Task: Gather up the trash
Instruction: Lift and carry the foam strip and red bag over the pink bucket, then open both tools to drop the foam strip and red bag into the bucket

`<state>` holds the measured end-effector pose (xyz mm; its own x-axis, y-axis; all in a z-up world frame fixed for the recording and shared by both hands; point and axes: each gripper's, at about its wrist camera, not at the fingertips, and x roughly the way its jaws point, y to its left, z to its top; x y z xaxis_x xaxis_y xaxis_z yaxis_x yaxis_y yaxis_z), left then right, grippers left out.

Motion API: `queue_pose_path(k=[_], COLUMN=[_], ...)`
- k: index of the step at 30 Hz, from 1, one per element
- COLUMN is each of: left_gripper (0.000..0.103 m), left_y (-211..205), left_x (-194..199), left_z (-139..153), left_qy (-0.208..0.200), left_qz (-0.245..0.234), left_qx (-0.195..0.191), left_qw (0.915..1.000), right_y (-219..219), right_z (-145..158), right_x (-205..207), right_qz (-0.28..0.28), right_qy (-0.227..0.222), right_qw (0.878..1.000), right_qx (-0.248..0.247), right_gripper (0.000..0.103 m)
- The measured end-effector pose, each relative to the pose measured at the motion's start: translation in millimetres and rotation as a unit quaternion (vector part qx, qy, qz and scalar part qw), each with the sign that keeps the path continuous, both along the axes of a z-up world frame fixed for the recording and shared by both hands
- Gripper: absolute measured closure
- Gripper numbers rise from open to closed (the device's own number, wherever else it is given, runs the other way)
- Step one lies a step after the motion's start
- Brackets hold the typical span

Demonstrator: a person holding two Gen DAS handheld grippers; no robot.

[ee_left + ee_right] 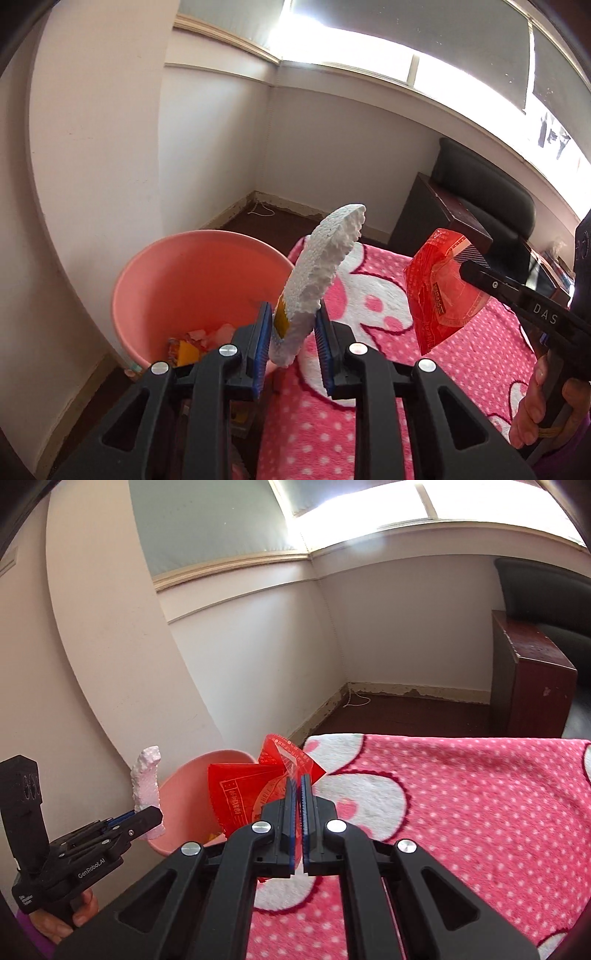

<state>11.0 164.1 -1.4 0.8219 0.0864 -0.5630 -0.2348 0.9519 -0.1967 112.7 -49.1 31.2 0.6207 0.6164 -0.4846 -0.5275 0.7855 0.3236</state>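
The white, rough-edged slab of foam (pixel 325 266) with a strip of yellow tape stands tilted between the blue pads of the left gripper (pixel 291 325), which clamps its lower end, held beside the round pink plastic basin (pixel 192 273). Only the left wrist view looks into the basin, where orange and pale scraps (pixel 201 341) lie at the bottom; in the right wrist view the red wrapper hides most of it. The crinkled red transparent plastic wrapper (pixel 251 794) is pinched in the right gripper (pixel 297 786), its jaws nearly together on the film, above the edge of the pink fleece blanket with white dots and cartoon shapes (pixel 461 812). The basin stands on a dark floor against a pale wall. Beyond lie a white cord (pixel 356 701), a dark red wooden cabinet (pixel 532 686) and a black padded chair (pixel 480 188) beneath bright windows.
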Motion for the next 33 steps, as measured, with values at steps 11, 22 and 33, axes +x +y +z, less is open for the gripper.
queue_pose_path(k=[11, 22, 33], left_gripper=[0.081, 0.072, 0.066], left_y=[71.0, 93.1, 97.4], left_x=[6.1, 18.2, 20.6], left_z=[-27.6, -48.5, -53.6], left_qy=[0.033, 0.05, 0.045], left_qz=[0.073, 0.096, 0.105], left_qx=[-0.045, -0.054, -0.058], left_qw=[0.9958, 0.9927, 0.9918], right_y=[112.6, 159.5, 162.5], right_z=[-0.4, -24.8, -28.7], right_x=[10.4, 19.3, 22.7], right_qz=[0.073, 0.092, 0.09], right_qy=[0.001, 0.03, 0.039], right_qw=[0.996, 0.992, 0.992], right_qx=[-0.044, -0.086, -0.08], right_gripper=[0.1, 0.1, 0.068])
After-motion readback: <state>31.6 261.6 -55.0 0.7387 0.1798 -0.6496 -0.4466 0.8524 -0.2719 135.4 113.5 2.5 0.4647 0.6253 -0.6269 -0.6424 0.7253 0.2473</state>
